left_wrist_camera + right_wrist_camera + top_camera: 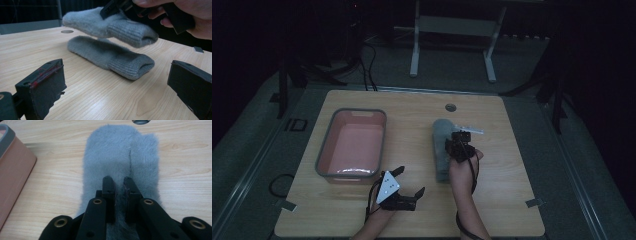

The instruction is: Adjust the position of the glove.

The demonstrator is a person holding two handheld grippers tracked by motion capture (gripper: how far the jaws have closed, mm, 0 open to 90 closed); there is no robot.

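We see the pink tub (352, 147) holding nothing. Our right tongs (119, 185) pinch one grey sock (110, 25) above the other sock (110, 56); our left tongs (112, 85) gape, unladen.

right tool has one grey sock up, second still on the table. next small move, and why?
Probably carry the lifted sock left to the pink bin. The right tool is pinched shut on it, it hangs clear above the second sock, and the left tool sits open beside the bin.
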